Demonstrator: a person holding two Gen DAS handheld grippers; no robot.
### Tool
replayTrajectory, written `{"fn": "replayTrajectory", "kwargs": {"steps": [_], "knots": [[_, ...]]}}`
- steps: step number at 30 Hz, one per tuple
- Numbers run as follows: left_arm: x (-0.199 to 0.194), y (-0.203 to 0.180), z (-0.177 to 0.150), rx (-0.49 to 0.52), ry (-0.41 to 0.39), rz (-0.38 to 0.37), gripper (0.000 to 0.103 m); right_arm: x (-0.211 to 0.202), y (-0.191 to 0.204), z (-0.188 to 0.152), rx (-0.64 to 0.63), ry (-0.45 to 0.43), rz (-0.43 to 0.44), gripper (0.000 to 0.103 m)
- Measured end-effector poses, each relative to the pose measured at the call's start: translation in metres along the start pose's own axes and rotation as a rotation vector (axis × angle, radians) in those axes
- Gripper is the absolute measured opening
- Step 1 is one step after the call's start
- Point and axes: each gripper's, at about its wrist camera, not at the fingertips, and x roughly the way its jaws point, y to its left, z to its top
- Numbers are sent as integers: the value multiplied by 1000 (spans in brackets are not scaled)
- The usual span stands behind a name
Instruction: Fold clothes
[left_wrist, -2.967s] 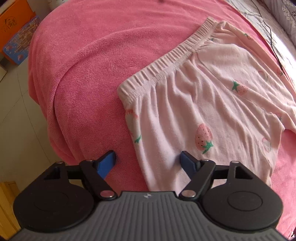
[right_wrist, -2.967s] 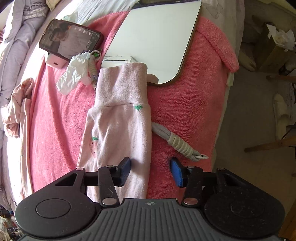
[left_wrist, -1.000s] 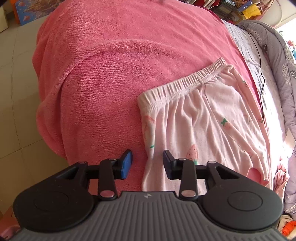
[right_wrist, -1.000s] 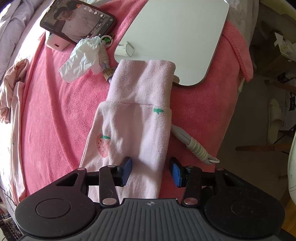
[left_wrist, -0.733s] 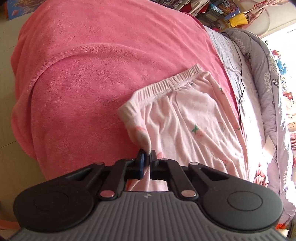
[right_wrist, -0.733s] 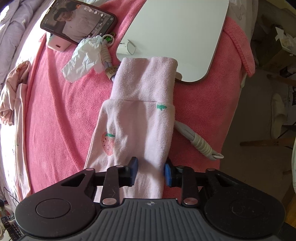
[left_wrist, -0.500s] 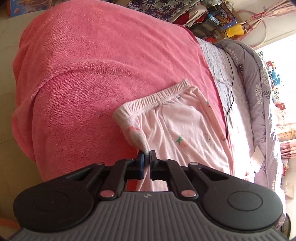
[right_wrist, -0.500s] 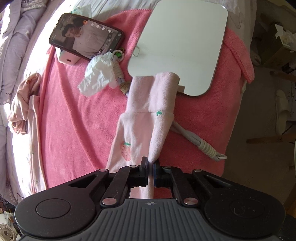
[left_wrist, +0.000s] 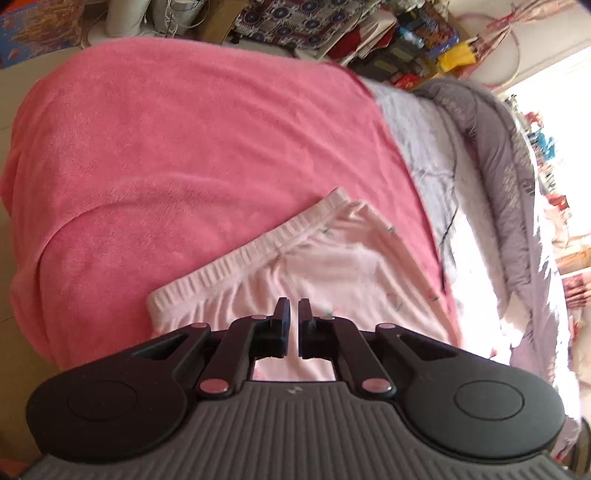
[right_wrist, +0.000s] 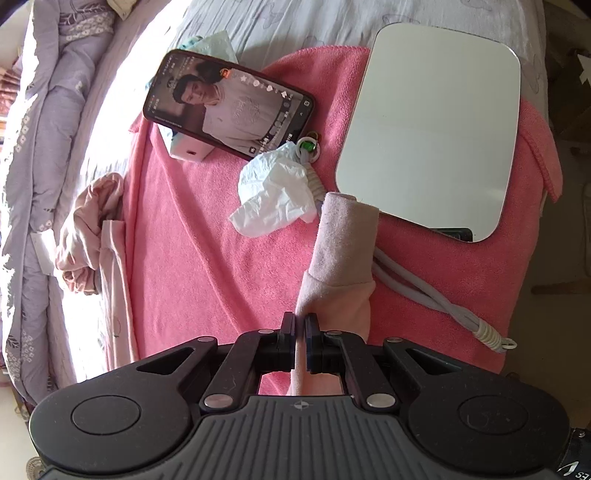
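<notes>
Pale pink strawberry-print pants lie on a pink towel (left_wrist: 177, 147) spread over a bed. In the left wrist view their ribbed waistband (left_wrist: 258, 254) runs diagonally just ahead of my left gripper (left_wrist: 291, 314), which is shut on the fabric just below the waistband, with pale cloth showing between the pads. In the right wrist view my right gripper (right_wrist: 300, 321) is shut on the edge of a pant leg (right_wrist: 332, 295). The leg is pulled up into a narrow fold, and its cuff (right_wrist: 347, 229) reaches toward the mirror.
A phone (right_wrist: 229, 110) with its screen lit, a mirror (right_wrist: 432, 136), a crumpled tissue (right_wrist: 277, 195) and a grey cord (right_wrist: 436, 295) lie beyond the cuff. Another pink garment (right_wrist: 92, 229) lies bunched at the left. A grey quilt (left_wrist: 498, 166) borders the towel, and the floor drops off at the left.
Both grippers went from open astride the pants to shut on the fabric, then rose. The waistband side and the pant leg are pulled up off the towel.
</notes>
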Motion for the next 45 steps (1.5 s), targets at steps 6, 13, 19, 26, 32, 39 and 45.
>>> {"fn": "replayTrajectory", "kwargs": {"steps": [6, 13, 19, 26, 32, 39, 45], "knots": [[-11, 4, -38, 275, 55, 240, 58, 5, -14, -3, 46, 1, -23, 8], [16, 28, -38, 96, 133, 156, 70, 11, -10, -4, 16, 12, -37, 9], [32, 29, -39, -44, 75, 28, 16, 11, -11, -8, 11, 16, -55, 9], [7, 29, -27, -150, 47, -89, 2, 1, -12, -8, 31, -22, -39, 9], [-5, 17, -6, -210, 60, -153, 2, -8, -8, -4, 82, -62, 11, 8], [1, -10, 22, -201, 70, -186, 2, -21, 11, 11, 70, -97, 76, 8], [21, -39, 39, 0, 118, -54, 3, -9, 94, -42, -851, -180, -244, 14]]}}
